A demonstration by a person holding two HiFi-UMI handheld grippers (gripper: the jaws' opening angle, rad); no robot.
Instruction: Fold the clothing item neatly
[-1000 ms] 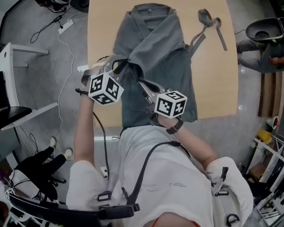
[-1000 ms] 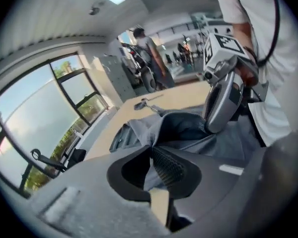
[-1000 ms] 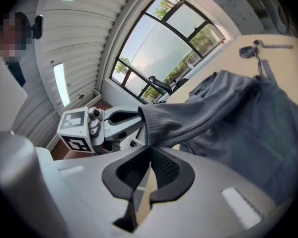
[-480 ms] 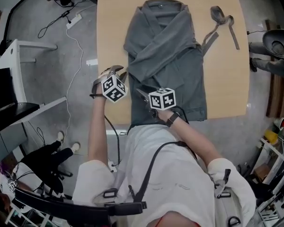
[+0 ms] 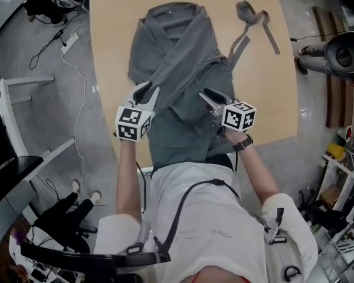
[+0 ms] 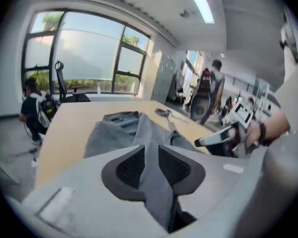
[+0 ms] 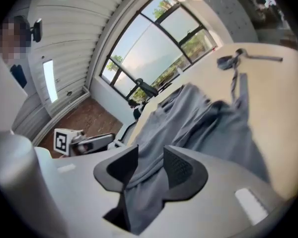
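Now grey collared fabric garment (image 5: 177, 46) lies sleeves-crossed on light wooden table (image 5: 109, 34); left gripper (image 5: 146, 88), right gripper (image 5: 205, 94) jaws just sprung apart, cloth in gaps seemingly ungripped; hem fold likely next.

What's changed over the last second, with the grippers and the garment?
The left gripper and right gripper have just been opening their jaws, apparently releasing the folded sleeve; grey cloth shows in each gap, unpinched. The right gripper moved rightward across the garment, away from the left. Garment and belt lie as before.
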